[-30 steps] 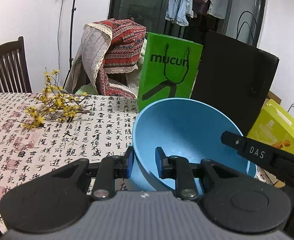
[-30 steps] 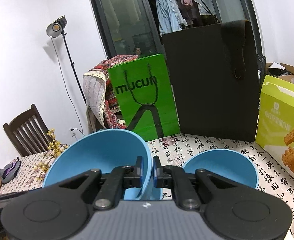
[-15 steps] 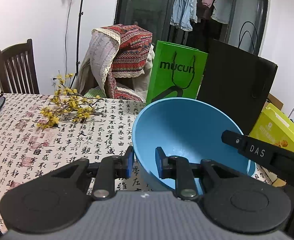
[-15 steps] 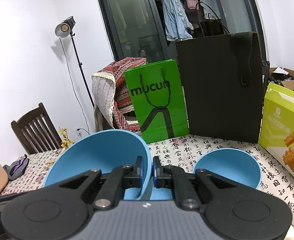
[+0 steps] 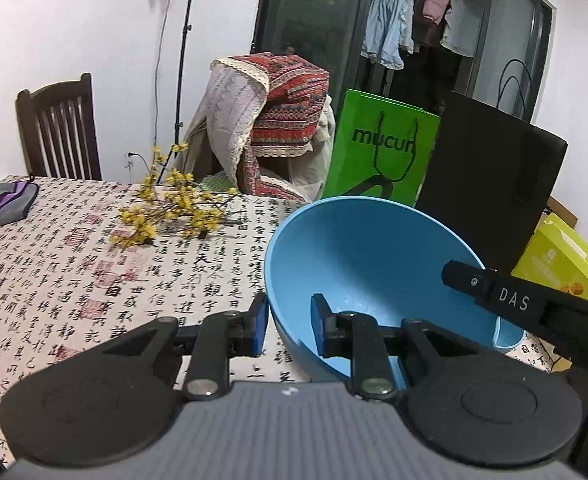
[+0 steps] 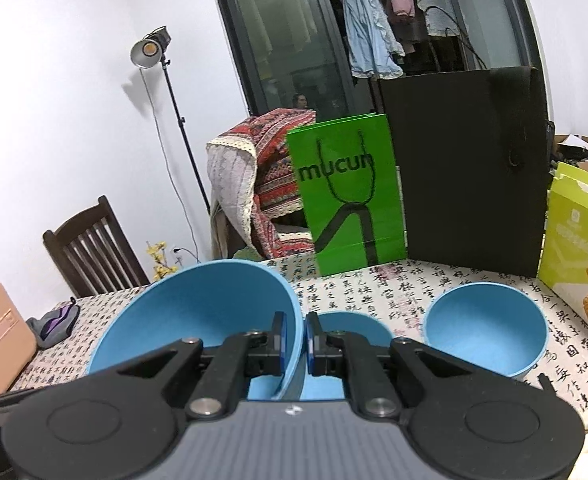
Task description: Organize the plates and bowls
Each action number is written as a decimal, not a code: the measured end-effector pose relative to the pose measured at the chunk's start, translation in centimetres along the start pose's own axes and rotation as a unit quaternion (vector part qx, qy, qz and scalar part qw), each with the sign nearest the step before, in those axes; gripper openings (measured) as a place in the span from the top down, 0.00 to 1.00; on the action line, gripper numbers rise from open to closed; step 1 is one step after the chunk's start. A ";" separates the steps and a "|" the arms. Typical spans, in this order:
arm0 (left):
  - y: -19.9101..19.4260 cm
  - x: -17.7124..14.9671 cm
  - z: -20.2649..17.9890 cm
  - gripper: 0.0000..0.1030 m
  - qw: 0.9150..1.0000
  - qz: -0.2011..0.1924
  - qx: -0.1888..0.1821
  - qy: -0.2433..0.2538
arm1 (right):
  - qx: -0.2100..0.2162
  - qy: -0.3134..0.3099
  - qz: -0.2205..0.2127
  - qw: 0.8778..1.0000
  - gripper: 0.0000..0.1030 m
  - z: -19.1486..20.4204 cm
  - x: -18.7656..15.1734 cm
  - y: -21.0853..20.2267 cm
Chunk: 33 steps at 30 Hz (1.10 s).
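A large blue bowl [image 5: 374, 256] hangs tilted above the calligraphy tablecloth, held from both sides. My left gripper [image 5: 287, 322] is shut on its left rim, one pad outside the wall and one inside. In the right wrist view the same bowl [image 6: 197, 312] fills the lower left, with my right gripper [image 6: 294, 338] shut on its right rim. That gripper's black finger [image 5: 494, 296] shows at the bowl's right edge in the left wrist view. A medium blue bowl [image 6: 486, 328] stands on the table to the right. A smaller blue bowl [image 6: 354, 322] sits partly hidden behind the right fingers.
A yellow flower sprig [image 5: 173, 212] lies on the cloth at the left, a grey-purple pouch [image 5: 5, 200] beyond it. A green paper bag [image 6: 346, 196], a black bag [image 6: 466, 168] and a yellow-green box [image 6: 578, 232] line the table's far side. A wooden chair [image 5: 57, 128] stands behind.
Both grippers have carried the large bowl leftward over the table: the bags, flowers and the resting bowls have slid to the right in both views. Both grips are unchanged.
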State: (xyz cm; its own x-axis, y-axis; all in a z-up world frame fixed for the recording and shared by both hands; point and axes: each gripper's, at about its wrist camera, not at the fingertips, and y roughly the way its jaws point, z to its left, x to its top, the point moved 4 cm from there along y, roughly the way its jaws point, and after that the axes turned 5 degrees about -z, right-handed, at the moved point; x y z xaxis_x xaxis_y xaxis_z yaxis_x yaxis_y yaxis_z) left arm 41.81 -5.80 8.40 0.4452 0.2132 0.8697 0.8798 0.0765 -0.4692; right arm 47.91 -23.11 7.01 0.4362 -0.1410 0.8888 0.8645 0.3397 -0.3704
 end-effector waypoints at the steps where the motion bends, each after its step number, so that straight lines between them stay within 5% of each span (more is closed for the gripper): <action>1: -0.1 0.0 0.3 0.78 1.000 0.000 0.002 -0.002 | 0.002 -0.002 0.001 1.000 0.91 0.4 -0.1 0.0; 33: -5.9 -0.3 9.6 0.78 0.997 -0.027 0.062 -0.032 | 0.067 -0.029 0.010 0.997 0.91 10.8 -2.7 -1.3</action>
State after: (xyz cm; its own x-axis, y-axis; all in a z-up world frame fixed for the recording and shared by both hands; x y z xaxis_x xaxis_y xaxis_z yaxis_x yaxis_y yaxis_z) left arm 34.91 3.02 9.40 0.3825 0.2676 0.8844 0.8732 0.2081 -0.4406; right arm 42.91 -13.13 8.06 0.4352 -0.0805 0.8967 0.8128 0.4635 -0.3529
